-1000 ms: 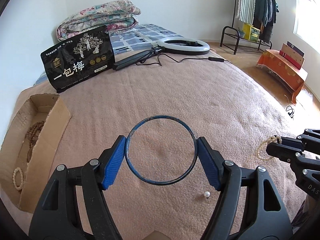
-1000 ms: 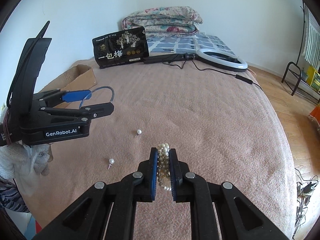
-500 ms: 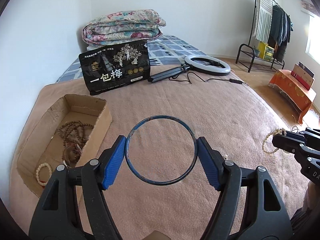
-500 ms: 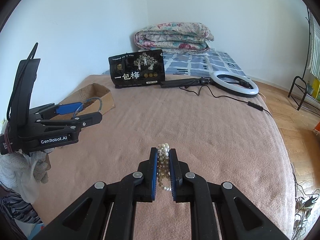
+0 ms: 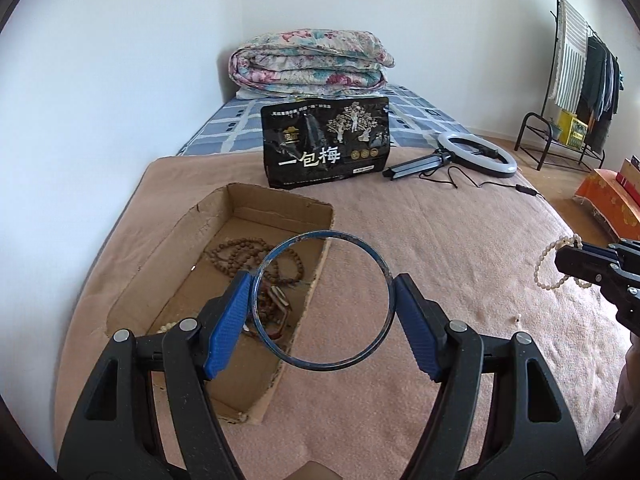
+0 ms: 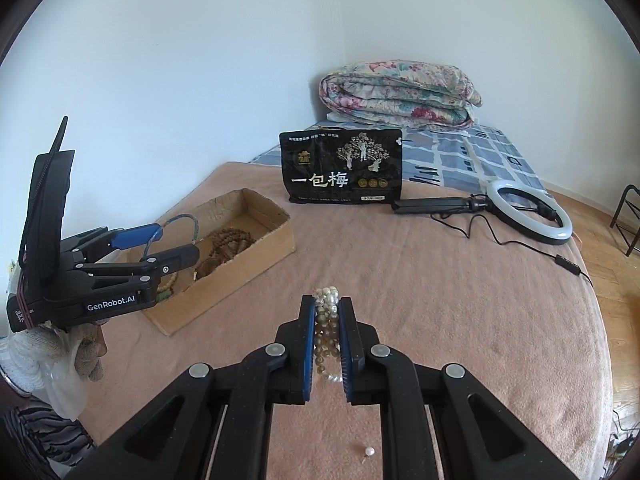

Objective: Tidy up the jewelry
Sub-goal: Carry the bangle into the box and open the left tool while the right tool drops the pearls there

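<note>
In the fingers: one bangle (image 5: pixel 322 300), one pearl bracelet (image 6: pixel 327 334).

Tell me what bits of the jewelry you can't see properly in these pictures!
- Cardboard box, left wrist view: the left gripper and blue bangle cover some jewelry inside.
- Pearl bracelet, right wrist view: the right gripper pads hide its sides.
- Pearl earring, right wrist view: too small for detail.

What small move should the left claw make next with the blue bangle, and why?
Probably ease a little further left over the cardboard box, then open. The left claw grips the blue bangle, which seems only partly above the box, where brown beads already lie.
</note>
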Action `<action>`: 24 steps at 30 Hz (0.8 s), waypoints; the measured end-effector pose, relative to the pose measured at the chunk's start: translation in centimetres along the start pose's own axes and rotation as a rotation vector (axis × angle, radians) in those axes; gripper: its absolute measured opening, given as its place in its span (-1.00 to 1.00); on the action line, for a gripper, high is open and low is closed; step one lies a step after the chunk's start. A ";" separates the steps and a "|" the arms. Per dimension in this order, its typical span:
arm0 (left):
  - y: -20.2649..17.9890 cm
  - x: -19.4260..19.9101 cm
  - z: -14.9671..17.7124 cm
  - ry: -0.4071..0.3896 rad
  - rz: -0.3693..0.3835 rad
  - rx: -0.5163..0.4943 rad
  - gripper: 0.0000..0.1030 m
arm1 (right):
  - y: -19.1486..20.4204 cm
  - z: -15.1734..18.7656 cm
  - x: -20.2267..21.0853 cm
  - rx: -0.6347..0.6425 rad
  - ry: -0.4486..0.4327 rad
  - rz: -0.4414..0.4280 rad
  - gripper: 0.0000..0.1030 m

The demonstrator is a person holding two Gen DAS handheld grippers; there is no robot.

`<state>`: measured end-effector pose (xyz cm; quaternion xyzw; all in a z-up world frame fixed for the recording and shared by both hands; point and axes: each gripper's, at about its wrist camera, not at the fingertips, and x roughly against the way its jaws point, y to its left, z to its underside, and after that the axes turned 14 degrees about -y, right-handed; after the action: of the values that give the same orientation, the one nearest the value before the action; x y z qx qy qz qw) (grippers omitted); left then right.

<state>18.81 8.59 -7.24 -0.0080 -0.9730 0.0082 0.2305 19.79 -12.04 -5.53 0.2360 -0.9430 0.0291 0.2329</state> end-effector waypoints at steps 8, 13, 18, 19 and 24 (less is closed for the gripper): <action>5.0 0.0 0.2 0.008 -0.065 0.036 0.42 | 3.9 -1.9 -3.9 0.031 0.000 -0.067 -0.83; 7.6 -0.5 0.4 0.016 -0.100 0.062 0.42 | 6.1 -2.7 -6.7 0.052 0.010 -0.104 -0.83; 9.8 -0.9 0.7 0.022 -0.122 0.083 0.42 | 8.0 -3.2 -9.2 0.061 0.024 -0.129 -0.83; 10.0 -1.0 0.8 0.025 -0.125 0.085 0.42 | 8.3 -3.3 -9.7 0.061 0.027 -0.132 -0.83; 11.4 -1.8 1.0 0.042 -0.135 0.099 0.42 | 10.3 -3.5 -12.3 0.067 0.054 -0.159 -0.83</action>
<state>20.13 19.94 -9.16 0.0690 -0.9647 0.0407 0.2510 26.17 2.95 -7.45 0.3168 -0.9131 0.0484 0.2520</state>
